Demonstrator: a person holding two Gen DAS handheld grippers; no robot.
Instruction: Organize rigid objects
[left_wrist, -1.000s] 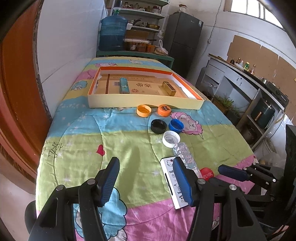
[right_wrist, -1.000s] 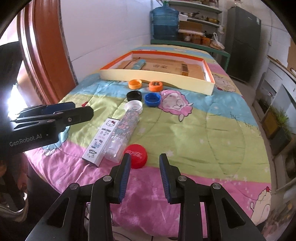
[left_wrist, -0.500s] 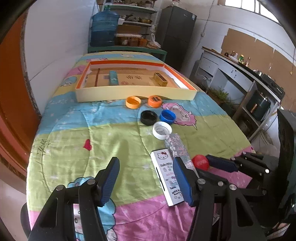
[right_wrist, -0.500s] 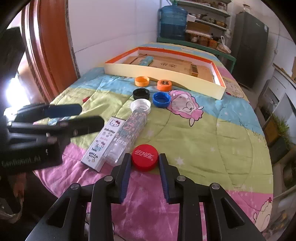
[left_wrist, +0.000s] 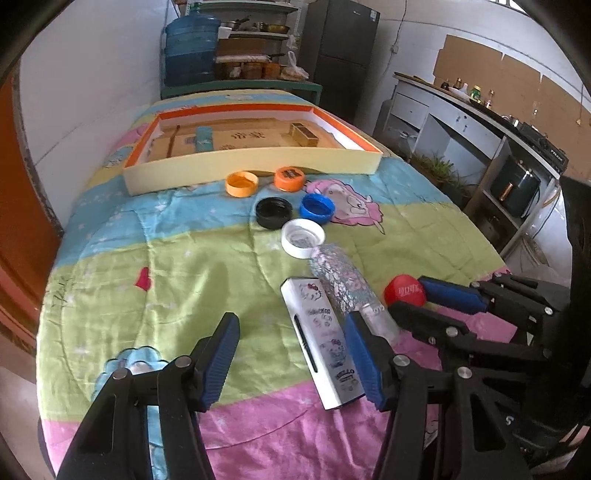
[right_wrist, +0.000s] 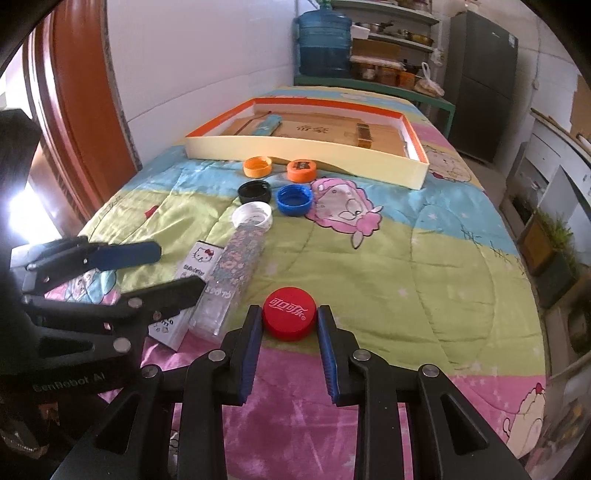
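A red bottle cap (right_wrist: 290, 314) lies on the pink band of the quilt, and my right gripper (right_wrist: 289, 318) is shut on it, one blue pad against each side. In the left wrist view the same cap (left_wrist: 403, 290) shows between the right gripper's (left_wrist: 406, 295) fingers. My left gripper (left_wrist: 291, 325) is open just above the quilt. A white Hello Kitty box (left_wrist: 321, 339) lies between its fingers, close to the right one and untouched. A clear patterned bottle (left_wrist: 341, 284) lies beside the box.
Loose caps sit further up the quilt: white (left_wrist: 303, 237), black (left_wrist: 274, 212), blue (left_wrist: 317, 208) and two orange (left_wrist: 242, 183). A shallow orange-rimmed box tray (left_wrist: 255, 162) holds two small boxes at the far end. A wall runs along the left.
The right gripper moved forward until the red cap came between its fingers, then narrowed onto it. The left gripper moved down and closer to the white box, staying open.
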